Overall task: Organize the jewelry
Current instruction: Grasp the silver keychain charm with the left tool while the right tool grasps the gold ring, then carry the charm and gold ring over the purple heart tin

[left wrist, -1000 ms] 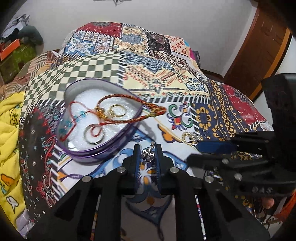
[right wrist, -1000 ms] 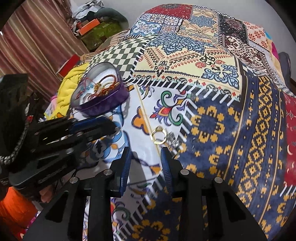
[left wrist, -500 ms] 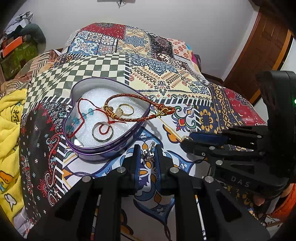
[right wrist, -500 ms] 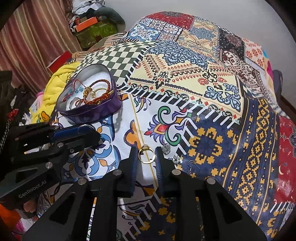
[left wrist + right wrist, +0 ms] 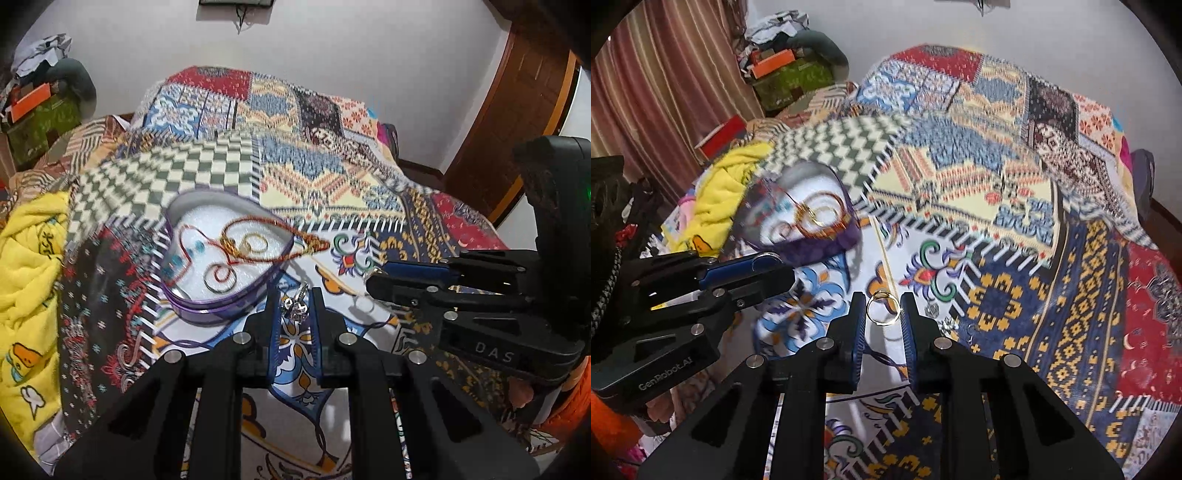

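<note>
My right claw (image 5: 883,314) pinches a thin gold ring (image 5: 882,309), my left claw (image 5: 294,308) a silver ring (image 5: 295,305); either could slip short of the purple heart-shaped tin (image 5: 221,310).

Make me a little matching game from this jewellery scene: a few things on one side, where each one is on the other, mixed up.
Things:
1. gold ring
2. silver ring
3. red braided bracelet
4. yellow blanket

Places:
A. draped over the rim of the purple heart-shaped tin
B. between the right gripper's fingers
C. left of the tin
D. between the left gripper's fingers

Pairs: 1-B, 2-D, 3-A, 4-C
</note>
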Demonstrator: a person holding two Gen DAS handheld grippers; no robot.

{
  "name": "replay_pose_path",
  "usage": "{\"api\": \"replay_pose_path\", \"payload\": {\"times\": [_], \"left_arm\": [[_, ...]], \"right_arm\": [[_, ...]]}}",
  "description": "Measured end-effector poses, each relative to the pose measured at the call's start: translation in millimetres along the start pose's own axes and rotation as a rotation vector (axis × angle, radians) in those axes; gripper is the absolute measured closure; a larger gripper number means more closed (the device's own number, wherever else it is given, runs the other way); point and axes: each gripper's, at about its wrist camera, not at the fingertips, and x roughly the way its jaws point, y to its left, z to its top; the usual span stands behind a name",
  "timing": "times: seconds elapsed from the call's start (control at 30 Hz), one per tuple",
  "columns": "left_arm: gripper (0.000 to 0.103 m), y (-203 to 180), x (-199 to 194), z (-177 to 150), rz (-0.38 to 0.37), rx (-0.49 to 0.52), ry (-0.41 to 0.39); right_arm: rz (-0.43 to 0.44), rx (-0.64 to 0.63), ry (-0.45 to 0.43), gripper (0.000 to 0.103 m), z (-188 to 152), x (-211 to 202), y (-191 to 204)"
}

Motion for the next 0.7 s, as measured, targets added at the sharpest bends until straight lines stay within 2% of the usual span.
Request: {"api": "replay_pose_path", "payload": {"times": [0.4,0.7], "left_arm": [[0.09,7,-48,17,0.031,-0.009,-0.106],[0.09,26,-72,26,0.069,-0.04,-0.175]], "right_arm": [[0.026,-0.029,-0.123,0.086,25,-39,23],[0.05,-0.049,-0.183,0.086,46,-47,39]]}}
